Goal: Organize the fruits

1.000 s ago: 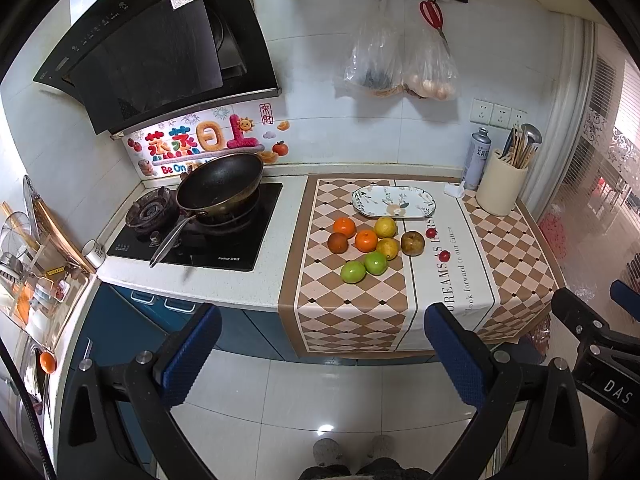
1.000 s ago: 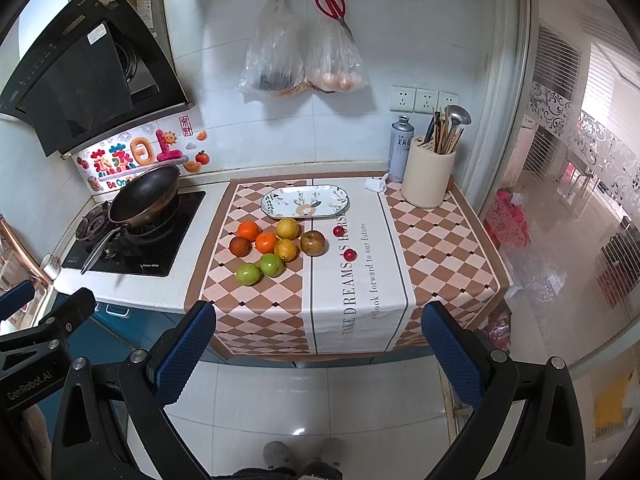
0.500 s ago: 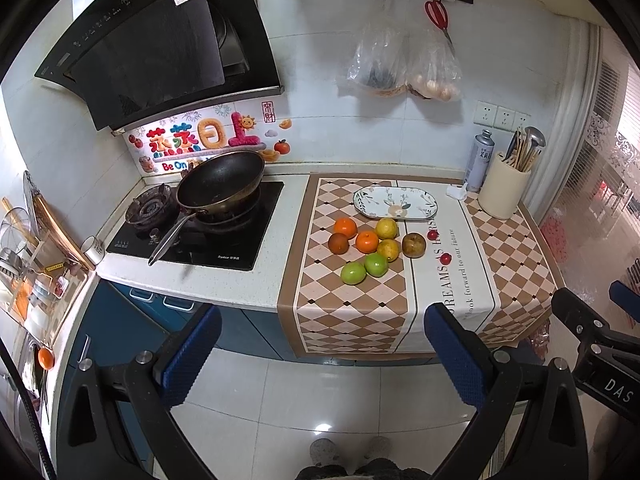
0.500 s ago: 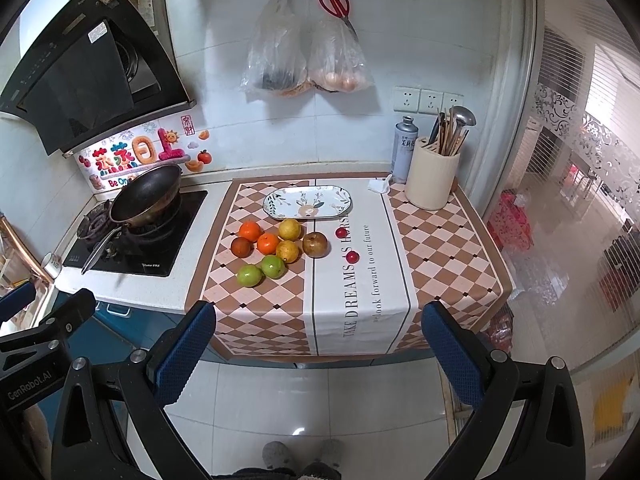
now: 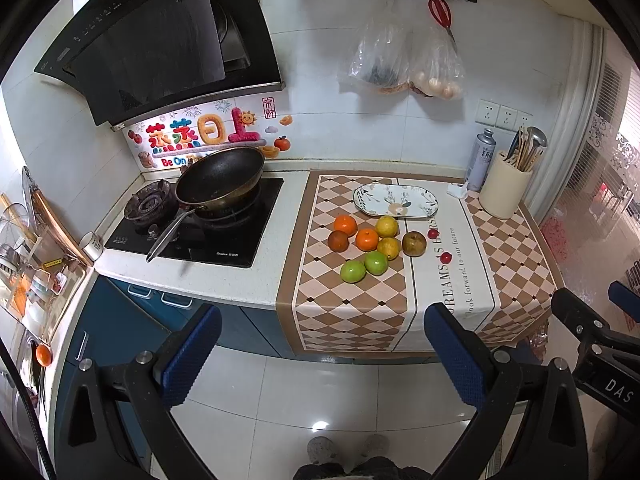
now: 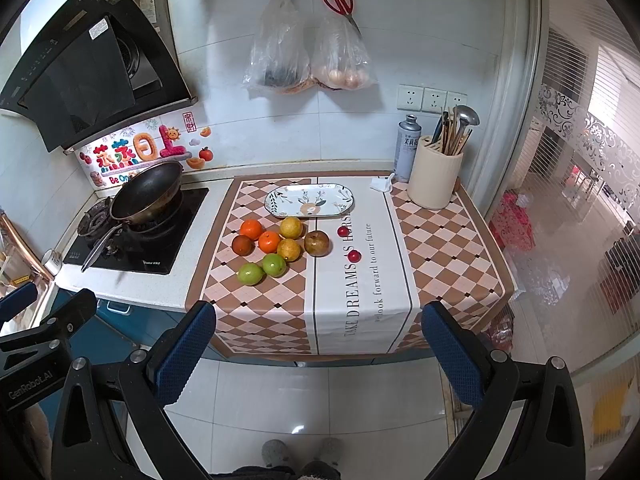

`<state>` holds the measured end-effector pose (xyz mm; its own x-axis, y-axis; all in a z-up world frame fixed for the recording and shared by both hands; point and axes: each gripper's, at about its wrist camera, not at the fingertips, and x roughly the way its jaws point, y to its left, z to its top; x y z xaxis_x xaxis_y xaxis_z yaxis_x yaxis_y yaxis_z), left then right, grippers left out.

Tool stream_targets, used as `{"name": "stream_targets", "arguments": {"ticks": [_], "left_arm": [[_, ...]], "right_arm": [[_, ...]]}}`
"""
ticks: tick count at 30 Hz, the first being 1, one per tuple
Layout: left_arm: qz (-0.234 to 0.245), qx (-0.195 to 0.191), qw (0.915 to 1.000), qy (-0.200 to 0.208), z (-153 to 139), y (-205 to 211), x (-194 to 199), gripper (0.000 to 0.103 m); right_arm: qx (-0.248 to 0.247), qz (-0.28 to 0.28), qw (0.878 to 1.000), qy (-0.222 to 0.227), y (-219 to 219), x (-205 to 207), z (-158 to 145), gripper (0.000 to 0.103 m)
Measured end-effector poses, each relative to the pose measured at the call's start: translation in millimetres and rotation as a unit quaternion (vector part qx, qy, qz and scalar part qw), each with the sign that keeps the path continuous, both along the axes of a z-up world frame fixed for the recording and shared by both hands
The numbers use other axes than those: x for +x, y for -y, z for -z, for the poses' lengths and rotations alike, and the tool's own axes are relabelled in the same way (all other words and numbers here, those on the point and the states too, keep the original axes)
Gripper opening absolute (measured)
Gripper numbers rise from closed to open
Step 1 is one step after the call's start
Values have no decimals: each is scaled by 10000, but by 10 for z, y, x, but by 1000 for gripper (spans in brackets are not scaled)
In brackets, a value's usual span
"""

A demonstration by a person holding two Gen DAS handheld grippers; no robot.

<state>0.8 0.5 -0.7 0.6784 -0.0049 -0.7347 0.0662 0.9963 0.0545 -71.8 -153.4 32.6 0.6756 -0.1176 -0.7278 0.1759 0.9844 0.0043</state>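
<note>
A kitchen table (image 5: 280, 240) seen from above and in front, covered by a checked brown and cream cloth (image 5: 360, 300). An oval patterned plate (image 5: 395, 200) lies on the cloth and holds nothing. Just in front of the plate sits a loose cluster of fruit: two oranges (image 5: 345, 225), two yellow fruits (image 5: 387, 226), a dark reddish fruit (image 5: 338, 241) and a brown fruit (image 5: 414, 243), several of them touching. Two green fruits (image 5: 353, 271) lie side by side at the front of the cluster, farthest from the plate. Two small red fruits (image 6: 343, 231) rest apart to the right of the cluster.

To the left of the plate, a black pan (image 5: 220, 180) stands on a stove. To the plate's right stand a cream utensil holder (image 6: 435, 180) and a grey can (image 6: 407, 148).

The left hand-held gripper (image 5: 320, 352) and the right hand-held gripper (image 6: 318, 352) both hover over the floor in front of the table, well apart from the fruit. Each has its blue-padded jaws spread wide with nothing between them.
</note>
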Motion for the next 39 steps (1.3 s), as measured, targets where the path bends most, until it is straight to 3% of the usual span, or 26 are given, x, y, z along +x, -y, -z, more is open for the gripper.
{"name": "stream_targets", "arguments": {"ticks": [39], "left_arm": [[19, -33, 10000, -17, -114, -17, 188, 103]], "right_arm": [[22, -30, 10000, -10, -47, -26, 71, 103]]}}
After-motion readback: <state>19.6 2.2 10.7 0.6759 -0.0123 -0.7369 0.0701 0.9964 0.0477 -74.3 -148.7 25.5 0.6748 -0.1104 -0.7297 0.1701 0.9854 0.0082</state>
